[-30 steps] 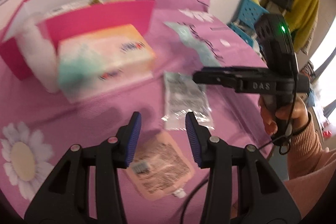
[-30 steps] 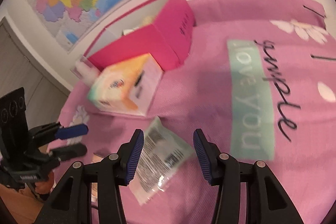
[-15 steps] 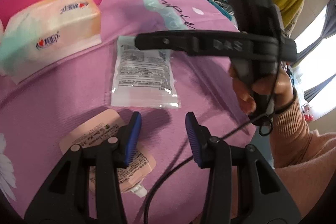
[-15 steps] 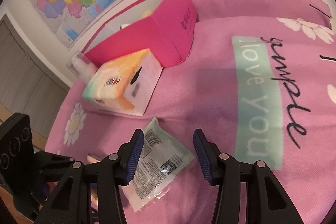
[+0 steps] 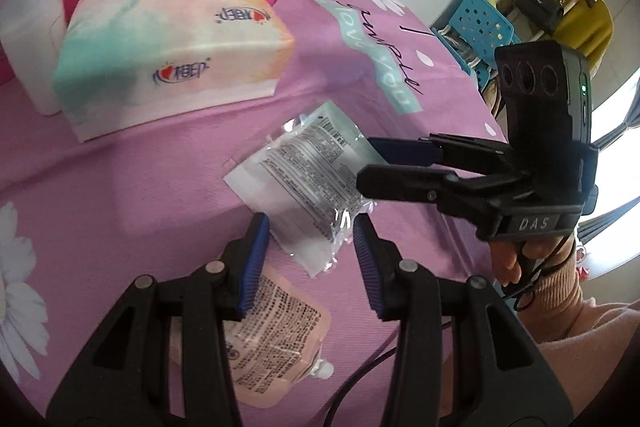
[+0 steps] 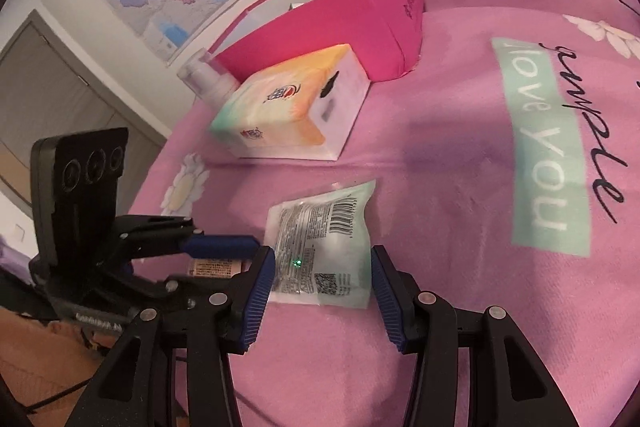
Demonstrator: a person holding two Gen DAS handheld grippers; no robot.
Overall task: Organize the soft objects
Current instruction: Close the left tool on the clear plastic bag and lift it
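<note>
Grippers, left (image 5: 310, 259) and right (image 6: 323, 293), both open and empty, have closed in around the clear packet (image 5: 304, 187) at mid-frame, so pickup looks imminent.

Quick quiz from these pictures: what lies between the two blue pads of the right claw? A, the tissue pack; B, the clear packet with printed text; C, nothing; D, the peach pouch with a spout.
B: in the right wrist view the clear packet lies flat on the pink cloth between the open right claw pads, which do not press it.
</note>
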